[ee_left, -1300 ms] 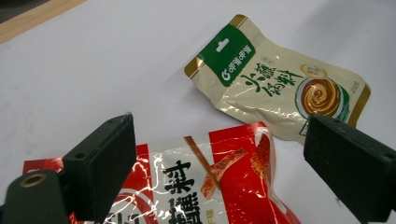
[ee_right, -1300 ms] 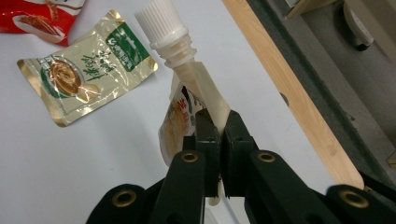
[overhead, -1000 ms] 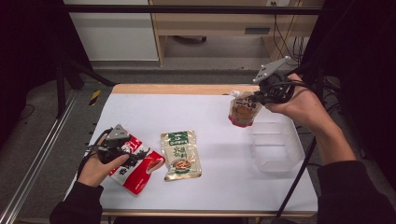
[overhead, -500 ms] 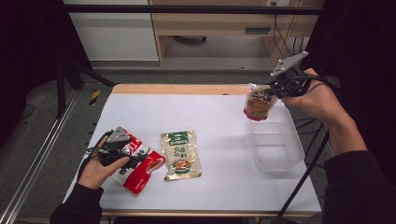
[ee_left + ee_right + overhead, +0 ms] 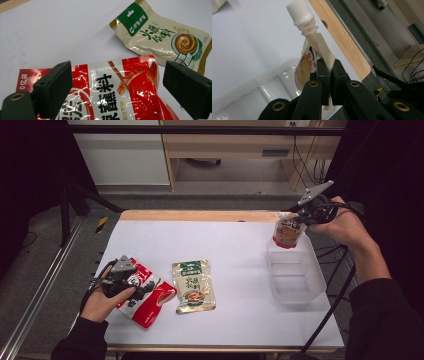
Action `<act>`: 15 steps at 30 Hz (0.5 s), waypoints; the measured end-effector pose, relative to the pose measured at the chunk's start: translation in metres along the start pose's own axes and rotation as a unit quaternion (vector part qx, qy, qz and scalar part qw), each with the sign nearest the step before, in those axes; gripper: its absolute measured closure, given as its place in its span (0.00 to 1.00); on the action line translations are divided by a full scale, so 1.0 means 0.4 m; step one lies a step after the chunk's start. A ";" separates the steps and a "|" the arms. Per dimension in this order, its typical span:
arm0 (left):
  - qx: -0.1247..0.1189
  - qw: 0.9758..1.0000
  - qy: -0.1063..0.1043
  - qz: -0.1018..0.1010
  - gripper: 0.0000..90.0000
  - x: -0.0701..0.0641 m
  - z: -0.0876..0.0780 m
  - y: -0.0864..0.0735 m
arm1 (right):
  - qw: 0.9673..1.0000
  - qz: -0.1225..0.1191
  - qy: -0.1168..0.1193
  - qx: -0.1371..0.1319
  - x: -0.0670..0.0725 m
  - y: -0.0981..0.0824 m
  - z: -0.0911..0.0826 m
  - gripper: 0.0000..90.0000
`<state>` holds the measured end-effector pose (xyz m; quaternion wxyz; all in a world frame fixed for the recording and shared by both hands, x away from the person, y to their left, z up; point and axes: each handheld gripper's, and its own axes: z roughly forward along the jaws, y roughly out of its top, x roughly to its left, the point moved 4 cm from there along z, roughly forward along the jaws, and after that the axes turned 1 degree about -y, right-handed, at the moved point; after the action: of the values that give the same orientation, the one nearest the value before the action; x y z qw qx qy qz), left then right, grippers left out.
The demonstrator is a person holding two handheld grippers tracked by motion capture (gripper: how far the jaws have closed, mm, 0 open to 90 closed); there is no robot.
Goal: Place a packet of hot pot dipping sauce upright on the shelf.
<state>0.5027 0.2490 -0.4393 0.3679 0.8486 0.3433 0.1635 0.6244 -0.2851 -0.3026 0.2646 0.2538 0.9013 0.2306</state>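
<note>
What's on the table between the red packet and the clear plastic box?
The beige packet with a green top lies right beside the red packet; bare white table runs on to the clear box, in the high view.

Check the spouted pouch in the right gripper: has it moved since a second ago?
Yes. The spouted pouch has travelled rightward with the right gripper, now over the clear tray's far end.

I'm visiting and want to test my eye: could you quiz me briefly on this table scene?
1. True or false: the right tongs are clamped on the spouted pouch.
2. What lies directly beneath the open left tongs? A) red packet B) beige packet C) clear plastic container
3. Fill in: the spouted pouch hangs above the far end of the ____.

Key: 1 true; 2 A; 3 clear plastic container.
</note>
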 end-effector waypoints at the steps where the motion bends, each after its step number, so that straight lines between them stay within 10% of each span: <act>1: 0.000 1.000 0.000 0.000 0.10 0.000 0.000 0.000 | 1.000 0.001 0.002 0.003 -0.002 -0.004 0.007 0.97; 15: 0.002 1.000 0.000 0.003 0.10 -0.002 0.002 0.000 | 1.000 0.016 0.020 0.010 0.016 -0.055 0.086 0.97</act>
<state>0.5025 0.2478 -0.4397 0.3653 0.8504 0.3413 0.1640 0.6328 -0.2887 -0.3428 0.2406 0.2662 0.9045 0.2305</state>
